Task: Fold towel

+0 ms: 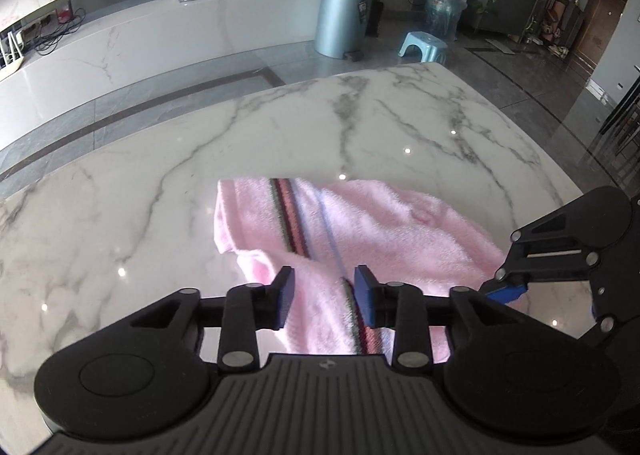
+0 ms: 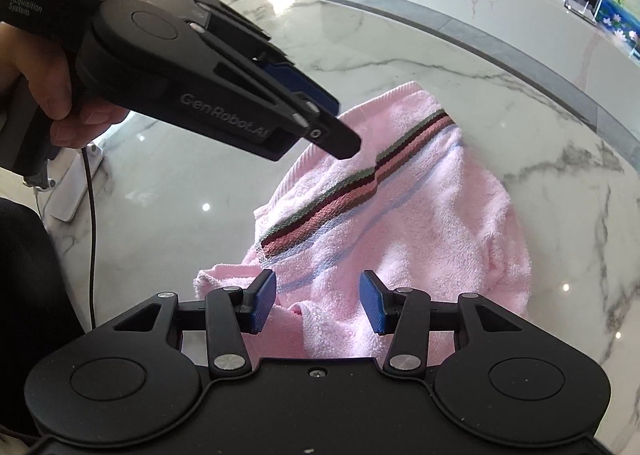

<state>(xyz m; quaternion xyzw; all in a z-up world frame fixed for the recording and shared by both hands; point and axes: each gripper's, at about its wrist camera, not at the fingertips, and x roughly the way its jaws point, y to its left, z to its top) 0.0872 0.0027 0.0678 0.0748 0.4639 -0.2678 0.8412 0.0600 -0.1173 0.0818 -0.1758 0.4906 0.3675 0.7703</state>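
A pink towel with a green, maroon and pink striped band lies crumpled and partly folded on the white marble table. My left gripper hangs just above the towel's near part, jaws open, with the cloth lying loose below the blue pads. The right gripper shows at the right edge over the towel's right side. In the right wrist view the towel fills the middle. My right gripper is open above its near edge, gripping nothing. The left gripper, held in a hand, points down at the striped band.
The table's curved far edge drops to a grey tiled floor. Beyond it stand a metal bin, a small green stool and a water bottle. A black cable hangs at the left by the table.
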